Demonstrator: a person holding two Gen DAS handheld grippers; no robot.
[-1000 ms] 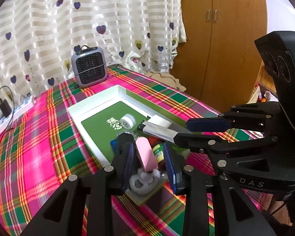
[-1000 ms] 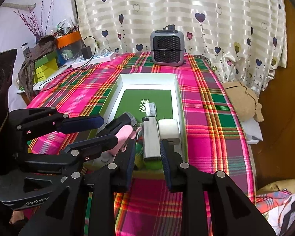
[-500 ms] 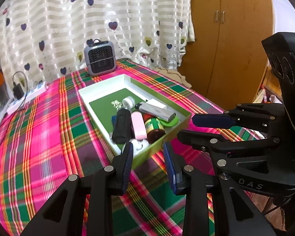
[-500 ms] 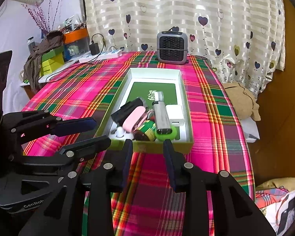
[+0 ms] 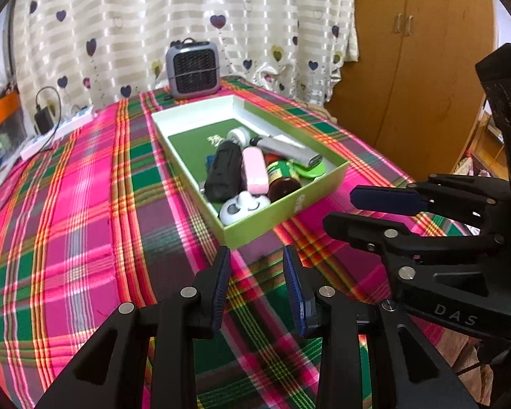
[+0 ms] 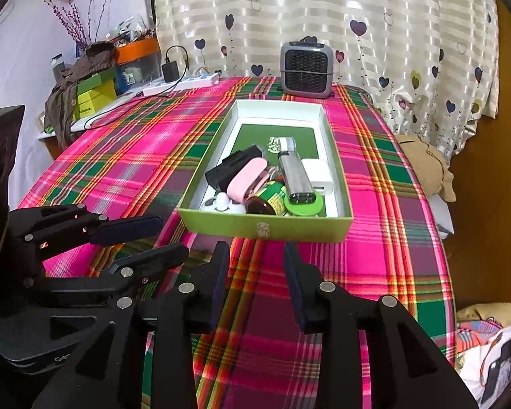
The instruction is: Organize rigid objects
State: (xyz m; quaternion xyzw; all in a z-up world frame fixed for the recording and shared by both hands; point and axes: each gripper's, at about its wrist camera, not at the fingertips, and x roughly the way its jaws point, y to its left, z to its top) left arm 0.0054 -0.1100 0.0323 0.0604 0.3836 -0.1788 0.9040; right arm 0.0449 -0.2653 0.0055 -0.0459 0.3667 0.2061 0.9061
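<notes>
A green box (image 5: 289, 201) (image 6: 265, 228) stands on the plaid table. It holds a black case (image 5: 223, 170) (image 6: 233, 167), a pink case (image 5: 254, 170) (image 6: 247, 180), a silver flashlight (image 5: 286, 148) (image 6: 294, 179), a brown jar (image 5: 281, 179) (image 6: 265, 199), a green disc (image 6: 305, 206), a white block (image 6: 318, 175) and a white round gadget (image 5: 242, 206) (image 6: 221, 204). My left gripper (image 5: 257, 259) (image 6: 139, 238) is open and empty, short of the box's near wall. My right gripper (image 6: 255, 255) (image 5: 344, 208) is open and empty, also in front of the box.
A grey fan heater (image 5: 192, 68) (image 6: 306, 68) stands behind the box. A power strip with a charger (image 6: 180, 78) (image 5: 56, 126) lies at the far left edge. Boxes and clutter (image 6: 95, 92) sit beyond the left edge. A wooden wardrobe (image 5: 419, 51) stands to the right.
Both grippers have drawn back from the box toward the table's near edge. The pink case and the flashlight, earlier between the fingers, now lie in the box.
</notes>
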